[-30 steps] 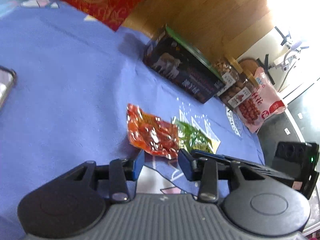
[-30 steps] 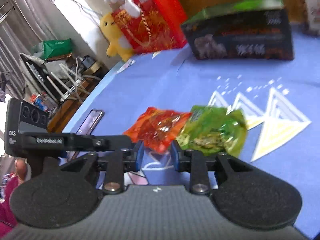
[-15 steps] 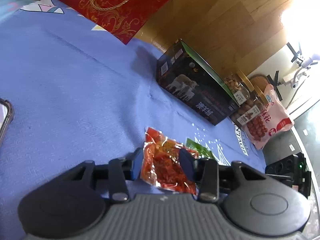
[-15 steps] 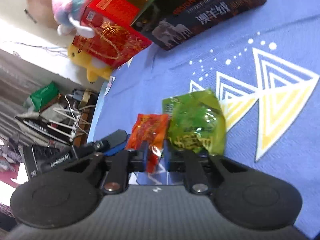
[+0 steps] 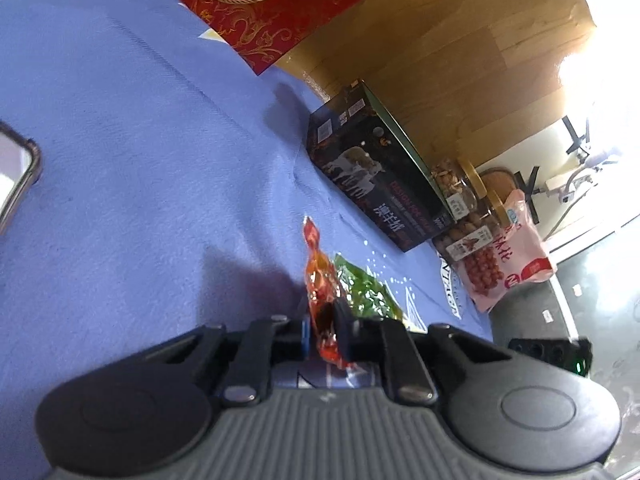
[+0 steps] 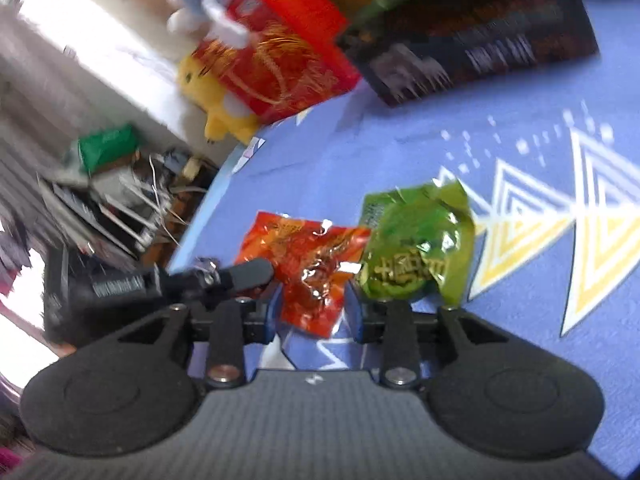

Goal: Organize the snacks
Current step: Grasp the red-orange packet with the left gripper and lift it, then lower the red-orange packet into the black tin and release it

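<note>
Left wrist view: left gripper [image 5: 323, 326] is pinching the red pack [image 5: 320, 276] edge-up to lift it off the green pack [image 5: 366, 292]; right gripper [image 6: 314, 312] is gaping wide, gripping nothing.

wood-panelled wall [image 5: 460, 52] (sunlit at right) behind a blue-covered table [image 5: 120, 160].

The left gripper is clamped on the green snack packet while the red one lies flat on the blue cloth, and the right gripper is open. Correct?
Not quite: the colours are swapped. The left wrist view shows the left gripper shut on the red snack packet, held on edge, while the green snack packet lies on the blue cloth. The right gripper is indeed open.
</note>
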`<action>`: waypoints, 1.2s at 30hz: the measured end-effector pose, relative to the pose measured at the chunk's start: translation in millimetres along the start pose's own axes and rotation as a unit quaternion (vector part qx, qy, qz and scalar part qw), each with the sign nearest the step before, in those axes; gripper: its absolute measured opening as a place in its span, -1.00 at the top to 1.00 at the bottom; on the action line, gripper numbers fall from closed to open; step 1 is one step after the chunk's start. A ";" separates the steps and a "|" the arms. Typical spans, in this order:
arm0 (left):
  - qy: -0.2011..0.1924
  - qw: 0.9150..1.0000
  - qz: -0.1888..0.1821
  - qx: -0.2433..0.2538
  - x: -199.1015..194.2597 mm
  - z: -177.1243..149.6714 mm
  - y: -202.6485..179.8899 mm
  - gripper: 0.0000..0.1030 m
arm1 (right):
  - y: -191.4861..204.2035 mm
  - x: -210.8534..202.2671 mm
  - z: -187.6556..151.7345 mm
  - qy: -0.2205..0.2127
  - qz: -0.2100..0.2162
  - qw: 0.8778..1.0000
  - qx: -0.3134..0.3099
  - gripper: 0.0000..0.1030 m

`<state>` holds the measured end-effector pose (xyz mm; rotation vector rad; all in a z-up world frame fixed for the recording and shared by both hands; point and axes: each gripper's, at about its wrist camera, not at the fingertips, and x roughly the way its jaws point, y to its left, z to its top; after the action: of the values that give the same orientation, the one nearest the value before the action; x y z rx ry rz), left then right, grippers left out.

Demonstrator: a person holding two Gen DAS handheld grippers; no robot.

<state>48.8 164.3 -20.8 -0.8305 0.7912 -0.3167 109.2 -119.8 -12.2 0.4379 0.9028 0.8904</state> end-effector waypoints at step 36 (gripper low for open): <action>-0.037 0.959 0.109 0.259 158.2 134.8 -180.7 0.20 | -42.4 -31.4 156.9 -0.153 -0.196 0.956 -0.157 -0.09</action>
<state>262.9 34.1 93.3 -0.2578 0.6780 -0.2757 248.8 -165.7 64.1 0.1062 0.5219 0.5648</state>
